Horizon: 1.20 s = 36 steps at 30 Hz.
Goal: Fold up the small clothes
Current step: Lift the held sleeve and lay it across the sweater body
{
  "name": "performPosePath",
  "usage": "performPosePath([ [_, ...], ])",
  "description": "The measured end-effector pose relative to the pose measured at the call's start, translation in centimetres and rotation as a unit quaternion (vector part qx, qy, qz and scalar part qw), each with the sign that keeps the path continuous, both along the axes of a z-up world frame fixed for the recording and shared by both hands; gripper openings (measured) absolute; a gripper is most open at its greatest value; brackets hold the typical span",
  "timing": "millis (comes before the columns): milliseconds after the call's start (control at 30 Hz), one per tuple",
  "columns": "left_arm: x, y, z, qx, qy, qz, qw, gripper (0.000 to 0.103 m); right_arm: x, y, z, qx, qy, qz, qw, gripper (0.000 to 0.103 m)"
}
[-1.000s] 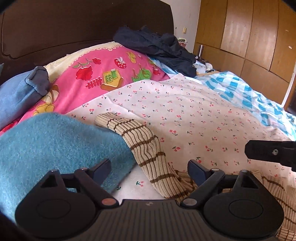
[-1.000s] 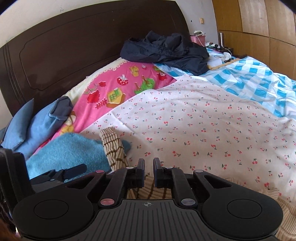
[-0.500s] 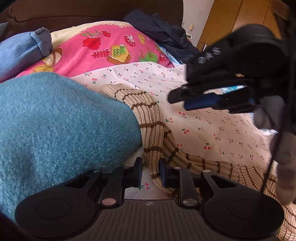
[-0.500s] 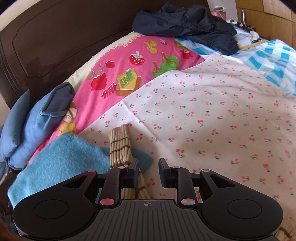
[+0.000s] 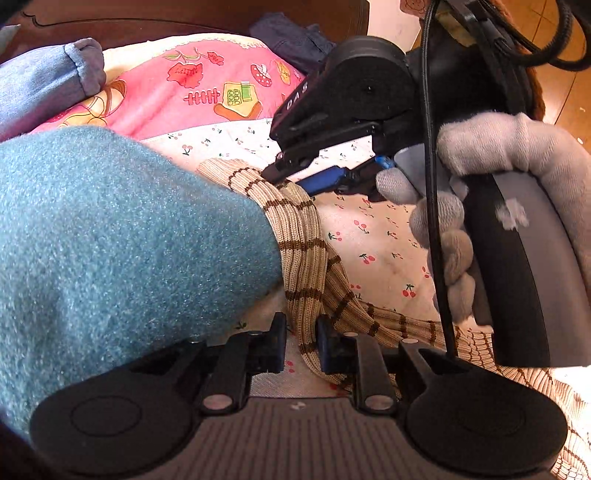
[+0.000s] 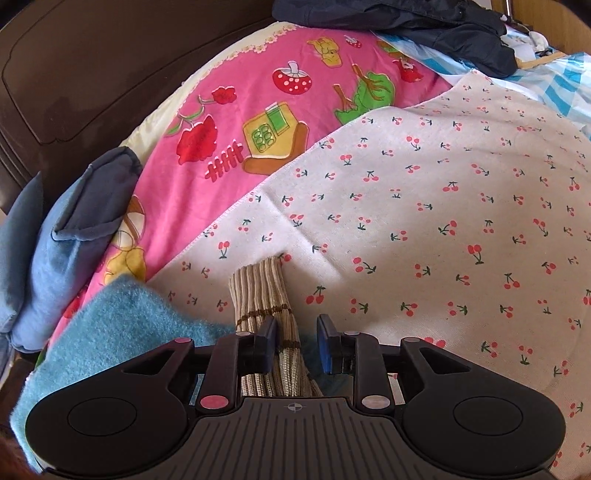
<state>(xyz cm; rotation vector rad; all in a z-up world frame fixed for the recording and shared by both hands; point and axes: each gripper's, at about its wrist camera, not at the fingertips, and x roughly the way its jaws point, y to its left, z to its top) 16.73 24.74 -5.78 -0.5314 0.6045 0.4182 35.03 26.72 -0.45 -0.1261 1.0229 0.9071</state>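
A beige knit sleeve with brown stripes (image 5: 306,236) lies on the cherry-print sheet (image 5: 373,236), its lower part running back to the rest of the garment at the bottom right. My left gripper (image 5: 301,343) is closing, and its pads pinch the sleeve low down. The sleeve's cuff end (image 6: 262,291) points away from me in the right wrist view. My right gripper (image 6: 297,341) stands open over it, with the cuff between its fingers and against the left one. In the left wrist view the right gripper (image 5: 295,173), in a grey-gloved hand (image 5: 450,229), tips down onto the cuff.
A fuzzy teal cloth (image 5: 110,240) lies just left of the sleeve and overlaps its edge. Behind are a pink cartoon blanket (image 6: 258,92), blue pillows (image 6: 55,240), a dark jacket (image 6: 406,22) and the brown headboard (image 6: 92,74). A blue checked cover (image 6: 565,85) lies far right.
My left gripper went from wide open to pinching the sleeve. The right gripper swept in from the right to the cuff, and its jaws parted.
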Motion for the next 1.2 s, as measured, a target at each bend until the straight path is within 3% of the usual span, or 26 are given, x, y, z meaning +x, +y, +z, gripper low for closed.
performPosePath([
  [167, 0.1, 0.1, 0.0, 0.001, -0.001, 0.001, 1.0000, 0.026, -0.2, 1.2, 0.1, -0.003, -0.012, 0.023, 1.000, 0.025],
  [267, 0.1, -0.1, -0.2, 0.006, -0.001, 0.002, 1.0000, 0.026, -0.5, 2.0, 0.0, -0.013, -0.020, 0.038, 0.999, 0.013],
  [400, -0.1, -0.9, -0.2, 0.016, -0.006, 0.000, 0.9999, 0.027, -1.2, 2.1, 0.5, -0.023, -0.047, 0.035, 0.998, 0.006],
  [567, -0.3, -1.5, 0.0, 0.017, -0.019, -0.005, 0.9997, 0.035, -1.6, -1.8, 4.6, 0.034, -0.075, -0.023, 0.996, 0.004],
  [667, -0.6, -2.0, 0.5, 0.022, -0.036, -0.010, 0.9991, 0.047, -1.7, -6.3, 7.8, 0.074, -0.084, -0.077, 0.991, 0.004],
  [833, -1.9, -3.9, 2.2, 0.060, -0.084, -0.028, 0.9943, 0.080, -3.6, -16.7, 12.7, 0.130, -0.109, -0.164, 0.972, 0.003],
  [1000, -2.9, -7.0, 3.9, 0.105, -0.131, -0.102, 0.9805, 0.086, -8.2, -28.5, 15.2, 0.180, -0.126, -0.259, 0.941, 0.003],
  [1100, -3.2, -10.3, 4.3, 0.153, -0.126, -0.163, 0.9664, 0.090, -12.5, -35.6, 13.7, 0.189, -0.140, -0.317, 0.919, 0.003],
  [1200, -3.1, -13.3, 4.0, 0.203, -0.105, -0.225, 0.9473, 0.090, -16.3, -41.2, 9.6, 0.147, -0.141, -0.388, 0.899, 0.003],
])
